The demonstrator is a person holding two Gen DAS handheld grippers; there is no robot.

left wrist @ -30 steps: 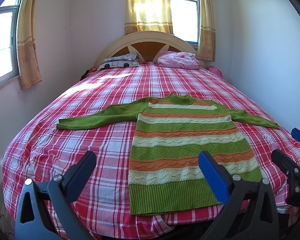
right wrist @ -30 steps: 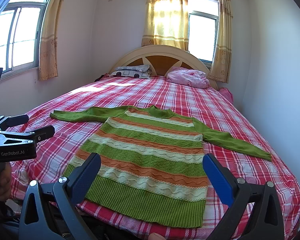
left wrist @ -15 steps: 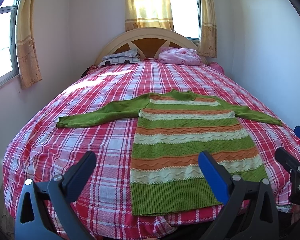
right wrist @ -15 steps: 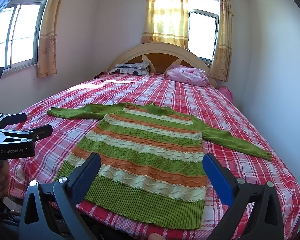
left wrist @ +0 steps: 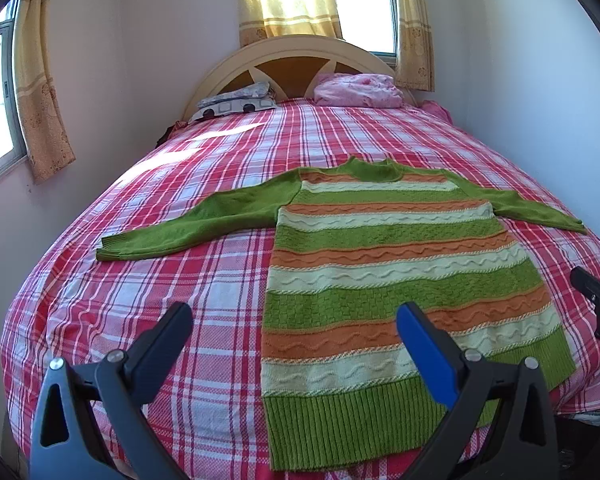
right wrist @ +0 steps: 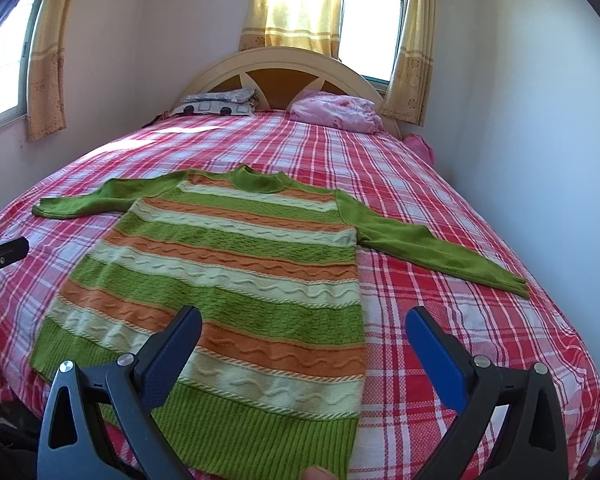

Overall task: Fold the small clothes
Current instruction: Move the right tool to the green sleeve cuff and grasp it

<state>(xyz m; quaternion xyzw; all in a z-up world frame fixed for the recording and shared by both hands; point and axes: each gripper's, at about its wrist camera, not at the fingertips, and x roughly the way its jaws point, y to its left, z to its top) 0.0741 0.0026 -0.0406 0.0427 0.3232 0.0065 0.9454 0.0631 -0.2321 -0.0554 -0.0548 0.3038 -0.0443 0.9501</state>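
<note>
At the left, the left hand-held gripper [left wrist: 294, 330] hangs over the near edge of the bed [left wrist: 180, 280] with its fingers spread wide and nothing between them; its left finger [left wrist: 162, 340] sits above bare plaid sheet, its right finger [left wrist: 424, 344] above the lower body of the sweater [left wrist: 380, 280]. The sweater lies flat and face up on the red, pink and white checked sheet — neck toward the headboard [left wrist: 296, 60], ribbed green hem at the foot edge of the bed. Its body is banded in green, orange and cream knit with wavy cable ridges, the collar and both sleeves plain green. The left sleeve [left wrist: 204, 226] stretches out sideways and slightly toward the foot, cuff resting on the sheet; the right sleeve [right wrist: 432, 246] runs out the other way, angled down toward the bed's right side. No fold has been made yet. Further right, the right hand-held gripper [right wrist: 304, 330] is likewise wide apart and empty — its left finger [right wrist: 172, 346] over the sweater's lower stripes, its right finger [right wrist: 432, 346] over plain sheet beside the garment's edge. A patterned pillow [right wrist: 216, 104] and a pink bundle [right wrist: 336, 112] lie at the head of the bed.
</note>
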